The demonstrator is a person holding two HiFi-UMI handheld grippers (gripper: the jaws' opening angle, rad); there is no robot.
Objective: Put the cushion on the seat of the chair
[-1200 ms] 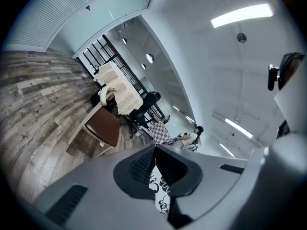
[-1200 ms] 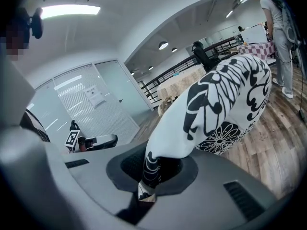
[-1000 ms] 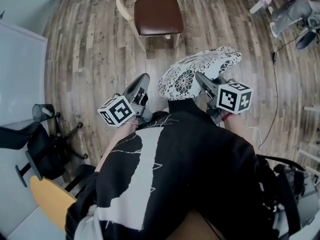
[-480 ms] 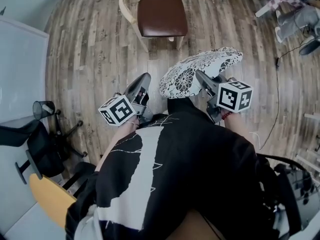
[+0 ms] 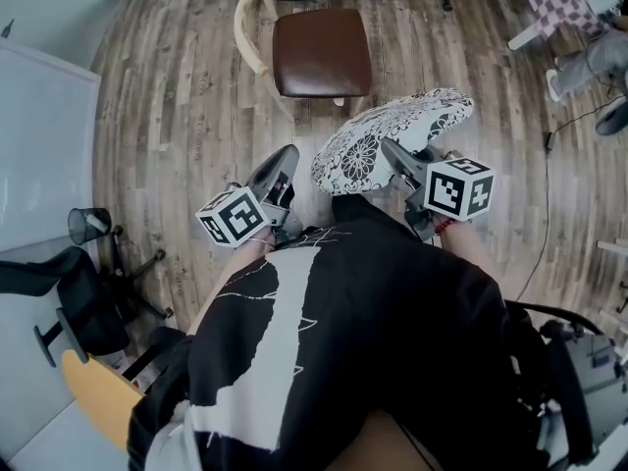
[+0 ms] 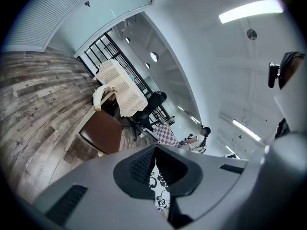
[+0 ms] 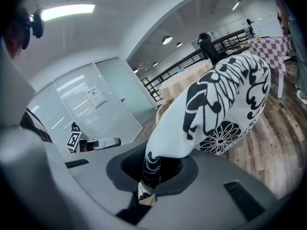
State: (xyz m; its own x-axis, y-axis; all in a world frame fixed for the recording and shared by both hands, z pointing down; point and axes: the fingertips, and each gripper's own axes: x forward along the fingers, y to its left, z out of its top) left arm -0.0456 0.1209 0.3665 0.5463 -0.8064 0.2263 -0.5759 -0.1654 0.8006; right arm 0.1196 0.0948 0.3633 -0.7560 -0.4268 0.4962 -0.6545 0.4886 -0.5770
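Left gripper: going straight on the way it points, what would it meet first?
Likely the brown chair seat; the left gripper aims over the wooden floor at its near edge, though height is hard to judge.

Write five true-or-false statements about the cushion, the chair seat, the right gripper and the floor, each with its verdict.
1. The right gripper pinches the cushion by its edge. True.
2. The seat is brown. True.
3. The cushion lies on the seat. False: it is held in the air, short of the bare seat.
4. The cushion is plain red. False: it is white with a black floral print.
5. The floor is carpeted. False: it is wood planks.
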